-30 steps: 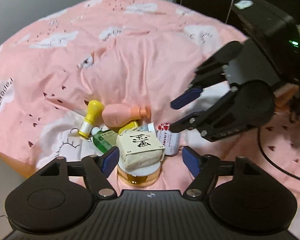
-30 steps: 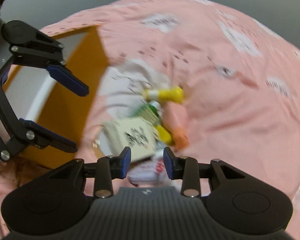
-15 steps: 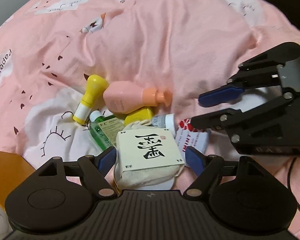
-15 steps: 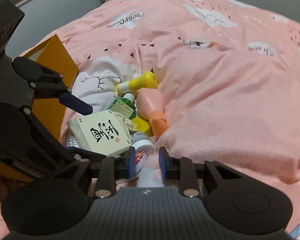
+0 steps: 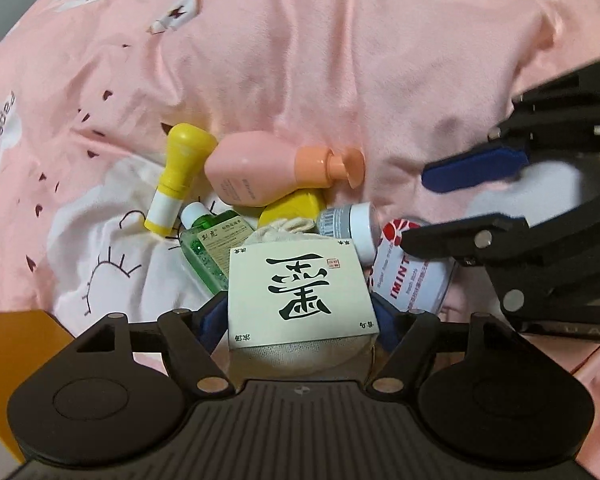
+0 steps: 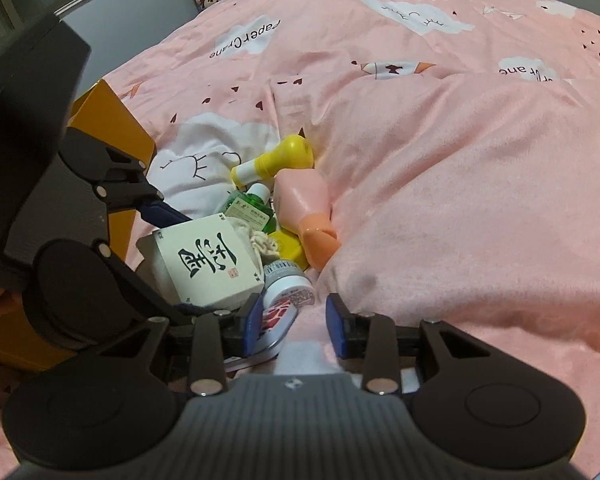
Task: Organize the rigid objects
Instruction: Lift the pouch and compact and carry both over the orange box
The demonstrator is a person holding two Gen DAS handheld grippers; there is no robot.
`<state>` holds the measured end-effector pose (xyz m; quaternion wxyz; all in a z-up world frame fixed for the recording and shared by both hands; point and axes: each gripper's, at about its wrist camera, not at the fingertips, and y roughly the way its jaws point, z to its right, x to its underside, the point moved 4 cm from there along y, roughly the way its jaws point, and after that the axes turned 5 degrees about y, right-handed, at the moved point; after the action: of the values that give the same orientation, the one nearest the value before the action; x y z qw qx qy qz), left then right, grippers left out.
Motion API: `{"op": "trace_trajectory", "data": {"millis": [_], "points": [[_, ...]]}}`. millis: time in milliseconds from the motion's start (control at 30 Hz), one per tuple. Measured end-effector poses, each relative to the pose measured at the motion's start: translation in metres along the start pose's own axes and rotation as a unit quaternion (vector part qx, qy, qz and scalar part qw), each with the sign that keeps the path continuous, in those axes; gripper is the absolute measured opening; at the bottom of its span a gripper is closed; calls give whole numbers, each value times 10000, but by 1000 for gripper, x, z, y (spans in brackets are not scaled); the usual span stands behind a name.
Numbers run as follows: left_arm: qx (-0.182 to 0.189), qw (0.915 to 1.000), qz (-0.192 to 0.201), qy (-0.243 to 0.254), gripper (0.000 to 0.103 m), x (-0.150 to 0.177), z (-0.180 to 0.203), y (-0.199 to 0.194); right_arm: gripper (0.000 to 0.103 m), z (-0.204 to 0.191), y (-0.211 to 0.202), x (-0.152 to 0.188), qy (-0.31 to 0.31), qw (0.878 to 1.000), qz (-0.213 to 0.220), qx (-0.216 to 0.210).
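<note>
A white box [image 5: 300,284] printed with a black character, partly in a cloth bag, tops a heap on the pink duvet. My left gripper [image 5: 300,312] points down over it, its jaws closing, and its blue pads [image 5: 216,312] meet the box's two sides. A red-and-white mint tin [image 6: 276,316] lies beside the box. My right gripper [image 6: 294,320] straddles this tin with its jaws opening. The tin sits against the left pad, with a gap to the right pad [image 6: 336,320]. In the left wrist view the right gripper [image 5: 432,208] hovers above the tin [image 5: 416,276].
Behind the box lie a yellow bottle [image 5: 180,180], a pink pump bottle [image 5: 260,172], a green bottle [image 5: 208,248], a small yellow item [image 5: 292,208] and a grey-white jar [image 5: 352,224]. An orange carton [image 6: 112,128] stands at the bed's left. The duvet [image 6: 460,200] rises in a fold on the right.
My left gripper has sunk over the white box and its pads have come in against the box's sides. The right gripper has dropped beside the tin and rolled.
</note>
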<state>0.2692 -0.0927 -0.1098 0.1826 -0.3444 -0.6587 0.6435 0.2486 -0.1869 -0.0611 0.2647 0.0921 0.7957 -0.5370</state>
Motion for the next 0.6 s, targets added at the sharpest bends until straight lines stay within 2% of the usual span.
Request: {"op": "trace_trajectory", "data": {"millis": [133,300,333,400,467,600], "points": [[84,9991,368,-206,80,6,-11,-21,35,-6,-8,-2,-165,9998,64,-39],[120,9957,785,-471,80,19,-31,-61,37,-22,-15,-7,-435,9984,30,-351],[114,9948,866,-519,80,24,-36,-69,39,-27,-15,-8,-502,9978,-3,-433],[97,9928,1012,-627,80,28,-45,-83,53,-39,-13,-8,-640,9963,-71,-578],[94,9905,1149,-743,80,34,-54,-97,71,-52,-8,-9,-780,9941,-162,-738],[89,9871,1341,-866,80,50,-67,-119,76,-72,14,-13,-937,9905,-442,-906]]}}
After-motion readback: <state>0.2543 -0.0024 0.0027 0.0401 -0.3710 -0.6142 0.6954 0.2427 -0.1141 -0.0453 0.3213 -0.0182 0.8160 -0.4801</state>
